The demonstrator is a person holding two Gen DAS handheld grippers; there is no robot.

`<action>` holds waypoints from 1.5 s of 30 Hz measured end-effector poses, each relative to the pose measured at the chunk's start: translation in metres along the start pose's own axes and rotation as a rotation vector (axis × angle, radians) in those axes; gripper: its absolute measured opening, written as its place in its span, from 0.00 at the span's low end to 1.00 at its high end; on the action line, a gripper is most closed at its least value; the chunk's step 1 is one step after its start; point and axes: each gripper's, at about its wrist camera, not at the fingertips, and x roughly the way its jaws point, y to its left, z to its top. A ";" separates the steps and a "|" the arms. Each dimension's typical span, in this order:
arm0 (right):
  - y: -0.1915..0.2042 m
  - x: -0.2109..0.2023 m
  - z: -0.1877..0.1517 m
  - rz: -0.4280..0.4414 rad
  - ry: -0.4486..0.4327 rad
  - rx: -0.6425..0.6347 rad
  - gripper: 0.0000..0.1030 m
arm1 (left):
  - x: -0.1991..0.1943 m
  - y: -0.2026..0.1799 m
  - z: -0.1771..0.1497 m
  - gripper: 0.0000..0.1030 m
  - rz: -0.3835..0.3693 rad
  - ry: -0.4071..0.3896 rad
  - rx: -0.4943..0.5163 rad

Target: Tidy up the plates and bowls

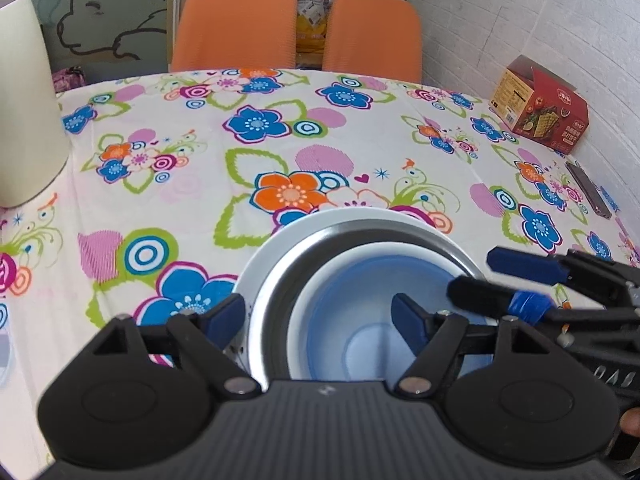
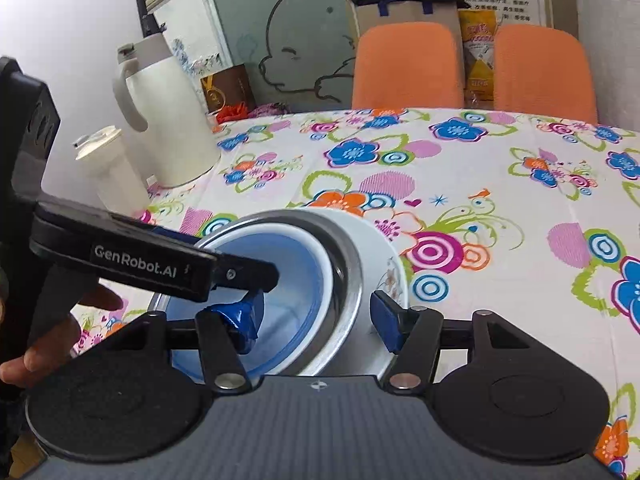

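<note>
Okay so, biggest first: the worktop (image 1: 200, 208) has a flowery cloth, and my whole stack sits near its front edge. At the bottom is the plate (image 1: 272, 244), flat on the cloth. The steel bowl (image 1: 268, 320) rests on it, and the blue bowl (image 1: 360, 320) is nested inside that.

My left claw (image 1: 316, 320) is released. Its jaws stand wide, one finger outside the steel bowl over the plate and the other down inside the blue bowl, neither pressing anything. My right claw (image 2: 314, 320) straddles the opposite side and looks clenched on the steel bowl, with the blue bowl's wall pinched in between too.

My guess is nesting is done and it's letting-go time. Tip: lift the left claw straight up so the inner finger doesn't hook the blue bowl, and steady the stack with the right so nothing slides off-centre.

Head count: one plate, two bowls, two claws. Extras: two chairs (image 1: 236, 24), one kettle (image 2: 168, 120), one box (image 1: 540, 104).
</note>
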 end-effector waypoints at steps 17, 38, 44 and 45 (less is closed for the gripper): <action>-0.052 -0.059 -0.005 -0.088 -0.291 0.213 0.47 | -0.063 -0.084 -0.053 0.73 0.128 -0.345 -0.125; -0.044 -0.141 -0.110 -0.200 -0.297 0.188 0.49 | -0.107 -0.164 -0.167 0.74 0.206 -0.396 0.002; -0.033 -0.170 -0.121 -0.186 -0.363 0.163 0.50 | -0.138 -0.183 -0.187 0.74 0.208 -0.475 0.049; -0.031 -0.172 -0.122 -0.188 -0.361 0.151 0.50 | -0.140 -0.185 -0.189 0.75 0.209 -0.484 0.058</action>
